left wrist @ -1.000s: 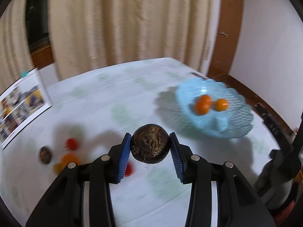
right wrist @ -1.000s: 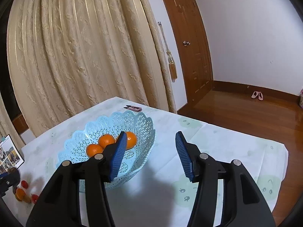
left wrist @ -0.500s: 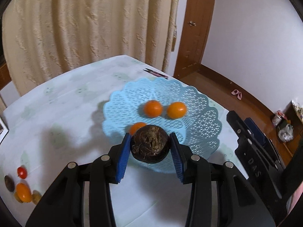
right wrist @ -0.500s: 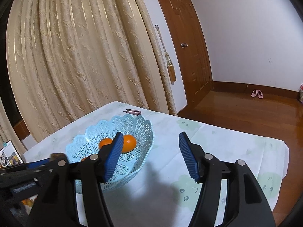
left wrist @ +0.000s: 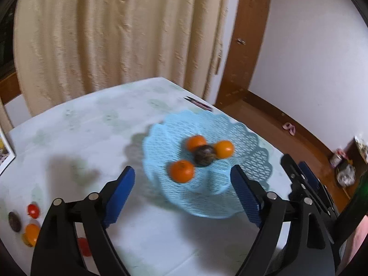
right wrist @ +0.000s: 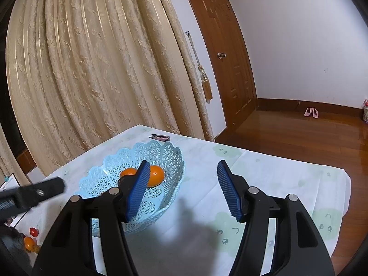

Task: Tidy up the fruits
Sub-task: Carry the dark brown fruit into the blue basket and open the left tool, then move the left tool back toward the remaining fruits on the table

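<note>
Sitting in blue basket (left wrist: 241, 135): three oranges (left wrist: 182, 171), dark round fruit (left wrist: 204, 155). Left gripper (left wrist: 181, 193) jaws just opened wide, empty; right gripper (right wrist: 181, 188) part-open, empty. Several small fruits (left wrist: 32, 231) remain near left.

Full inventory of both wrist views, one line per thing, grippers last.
basket: 1, light blue lattice, on the table toward its door-side end
oranges: 3, orange, in the basket
dark round fruit: 1, brown, in the basket among the oranges
loose fruit: a few, red, orange and dark, on the table at the near left
tablecloth: 1, white with pale green print, covering the table
small dark item: 1, beyond the basket, too blurred to name
curtain: cream, behind the table
door: 1, brown wood
slippers: 1 pair, pink, on the wooden floor
left gripper: black with blue pads, jaws just opened, nothing between them
right gripper: same, open, empty
</note>
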`<state>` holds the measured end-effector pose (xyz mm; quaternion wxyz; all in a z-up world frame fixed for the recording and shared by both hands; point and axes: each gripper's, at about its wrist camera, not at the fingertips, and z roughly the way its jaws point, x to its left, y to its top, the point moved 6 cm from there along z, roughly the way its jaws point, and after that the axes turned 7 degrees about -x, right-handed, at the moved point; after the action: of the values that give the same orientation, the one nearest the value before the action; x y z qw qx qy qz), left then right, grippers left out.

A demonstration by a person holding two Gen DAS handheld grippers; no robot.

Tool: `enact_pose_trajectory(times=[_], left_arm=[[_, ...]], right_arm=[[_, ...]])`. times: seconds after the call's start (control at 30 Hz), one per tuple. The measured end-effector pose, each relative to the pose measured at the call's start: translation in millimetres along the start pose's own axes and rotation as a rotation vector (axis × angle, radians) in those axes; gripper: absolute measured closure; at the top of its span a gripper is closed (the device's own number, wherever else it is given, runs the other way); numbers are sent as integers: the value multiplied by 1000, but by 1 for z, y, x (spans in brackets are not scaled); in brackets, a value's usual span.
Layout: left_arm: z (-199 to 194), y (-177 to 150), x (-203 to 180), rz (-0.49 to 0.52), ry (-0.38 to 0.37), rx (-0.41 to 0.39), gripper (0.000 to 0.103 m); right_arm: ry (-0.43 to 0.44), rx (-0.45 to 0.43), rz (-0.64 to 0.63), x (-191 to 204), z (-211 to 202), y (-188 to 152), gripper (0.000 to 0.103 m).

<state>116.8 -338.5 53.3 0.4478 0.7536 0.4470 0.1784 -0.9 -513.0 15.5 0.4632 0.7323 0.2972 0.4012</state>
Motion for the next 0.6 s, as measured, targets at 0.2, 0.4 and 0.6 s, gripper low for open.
enact_pose_trajectory(times=[0.2,0.4,0.6], left_arm=[[-28,9,31,-6,85,-49,11],[-59,10,69,-14,169,-94,10],[-86,4,114,-68,243,-113,10]], right_arm=[[-1,-7,6,-2,-2,0,40],[0,-13,-14,2,-3,1,40],[10,3,-24,8,-7,-2,35]])
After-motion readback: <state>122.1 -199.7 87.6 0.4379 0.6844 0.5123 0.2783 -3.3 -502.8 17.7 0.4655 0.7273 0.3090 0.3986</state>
